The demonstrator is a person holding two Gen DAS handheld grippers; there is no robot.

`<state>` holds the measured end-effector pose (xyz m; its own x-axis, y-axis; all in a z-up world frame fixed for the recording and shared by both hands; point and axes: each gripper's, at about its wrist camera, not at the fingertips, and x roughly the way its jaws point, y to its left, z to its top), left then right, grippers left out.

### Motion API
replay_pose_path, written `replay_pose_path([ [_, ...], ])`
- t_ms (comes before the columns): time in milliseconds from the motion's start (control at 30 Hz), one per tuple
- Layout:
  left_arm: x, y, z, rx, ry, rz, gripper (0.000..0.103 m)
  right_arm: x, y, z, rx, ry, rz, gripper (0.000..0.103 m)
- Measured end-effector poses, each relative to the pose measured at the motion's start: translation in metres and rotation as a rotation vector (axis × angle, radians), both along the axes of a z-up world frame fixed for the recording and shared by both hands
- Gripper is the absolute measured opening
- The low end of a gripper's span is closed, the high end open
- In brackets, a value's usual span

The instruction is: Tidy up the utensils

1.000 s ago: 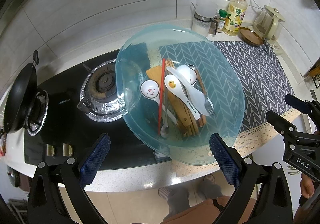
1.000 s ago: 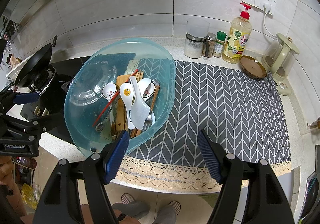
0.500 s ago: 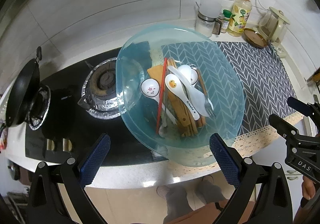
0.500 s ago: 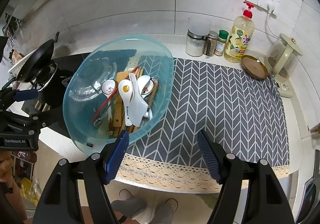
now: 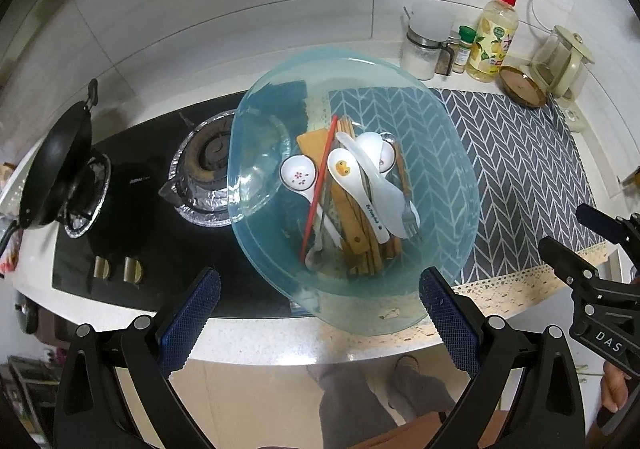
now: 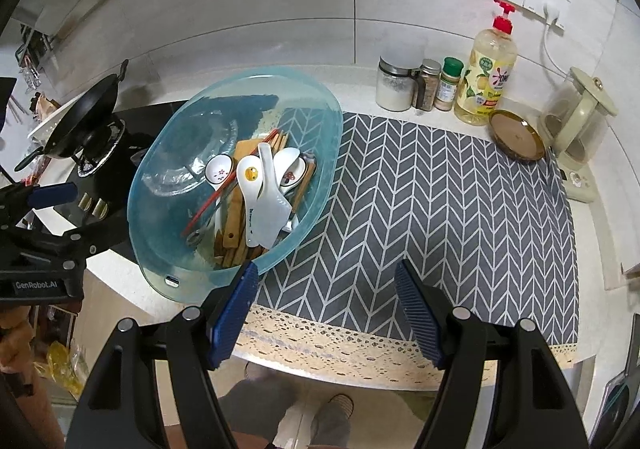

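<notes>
Utensils (image 5: 352, 193) lie heaped in a translucent blue basin (image 5: 448, 153): white spoons, wooden pieces, a red chopstick and a metal fork, all crossing one another near its middle. The basin straddles the stove (image 5: 132, 193) and the left part of a grey chevron mat (image 6: 460, 209), and its near rim overhangs the front edge of the worktop (image 5: 256, 337). My left hand-held gripper (image 5: 320, 313) hangs above that rim with its jaws spread and nothing between them. My right hand-held gripper (image 6: 324, 309) is likewise spread and empty, over the mat's lace border, its left finger (image 6: 234, 313) just beside the basin's rim. The mat's right half is bare. Bottles and jars (image 6: 444, 83) line the back wall, a kettle (image 6: 580, 121) at the far right.
</notes>
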<state>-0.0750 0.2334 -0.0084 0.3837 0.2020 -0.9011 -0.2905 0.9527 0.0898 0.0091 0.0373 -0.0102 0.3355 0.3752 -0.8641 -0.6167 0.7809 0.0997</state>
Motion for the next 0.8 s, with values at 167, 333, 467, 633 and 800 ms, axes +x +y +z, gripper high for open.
replay_pose_path([
  [167, 0.004, 0.002, 0.000, 0.036, 0.007, -0.046, 0.099, -0.002, 0.010, 0.001, -0.003, -0.012, -0.023, 0.069],
  [333, 0.008, 0.009, -0.001, 0.051, 0.012, -0.088, 0.099, -0.003, 0.019, -0.001, -0.008, -0.014, -0.044, 0.069],
  [467, 0.011, 0.013, -0.002, 0.044, 0.012, -0.107, 0.099, -0.003, 0.023, -0.006, -0.019, -0.003, -0.064, 0.069],
  [633, 0.013, 0.016, -0.004, 0.041, 0.014, -0.131, 0.099, -0.005, 0.028, -0.010, -0.026, 0.004, -0.071, 0.069],
  [800, 0.014, 0.017, -0.005, 0.031, 0.012, -0.138, 0.099, -0.006, 0.032, -0.011, -0.032, 0.003, -0.069, 0.069],
])
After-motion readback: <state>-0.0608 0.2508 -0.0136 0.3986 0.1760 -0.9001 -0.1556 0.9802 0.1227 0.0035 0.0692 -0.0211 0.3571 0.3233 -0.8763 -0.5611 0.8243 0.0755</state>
